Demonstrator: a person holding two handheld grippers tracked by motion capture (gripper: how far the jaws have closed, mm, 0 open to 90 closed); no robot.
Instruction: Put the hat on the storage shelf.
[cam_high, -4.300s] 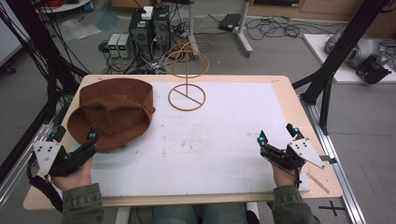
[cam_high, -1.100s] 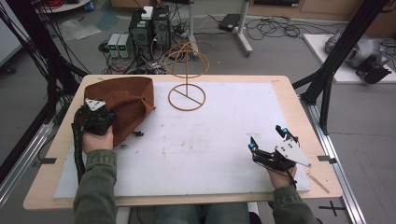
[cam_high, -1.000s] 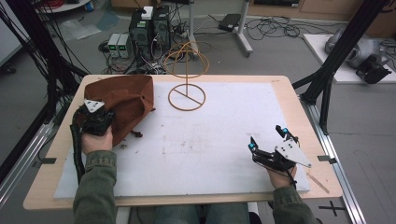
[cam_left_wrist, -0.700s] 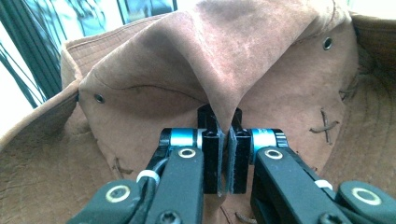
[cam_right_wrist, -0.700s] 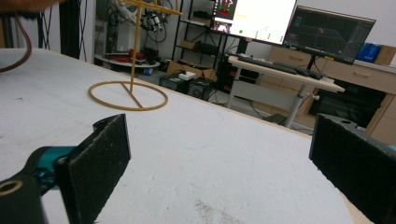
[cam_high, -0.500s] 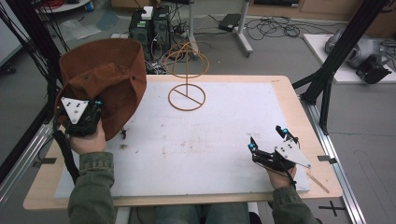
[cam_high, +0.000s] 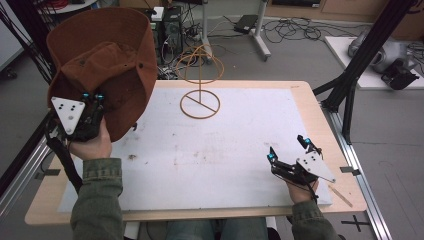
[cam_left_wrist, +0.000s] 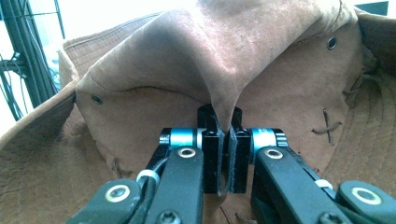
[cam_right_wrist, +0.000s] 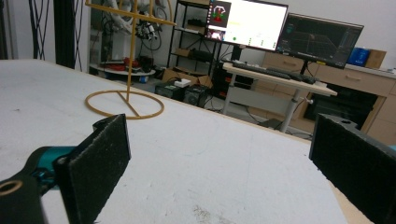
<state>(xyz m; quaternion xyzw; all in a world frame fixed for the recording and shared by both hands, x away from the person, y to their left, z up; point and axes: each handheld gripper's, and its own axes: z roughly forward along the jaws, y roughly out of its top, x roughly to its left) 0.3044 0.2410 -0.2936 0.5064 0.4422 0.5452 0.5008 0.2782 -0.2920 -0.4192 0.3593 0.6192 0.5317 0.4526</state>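
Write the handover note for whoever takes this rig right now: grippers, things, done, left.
Left gripper: shut on a fold of the brown suede wide-brimmed hat, held in the air above the table's left edge.
Right gripper: open, empty, resting low at the right of the white table mat.
Orange wire hat stand: upright at the back middle of the mat, bare.
Done: hat gripped and off the table.
Left, probably: carry the hat to the stand and set its crown over the top loop.
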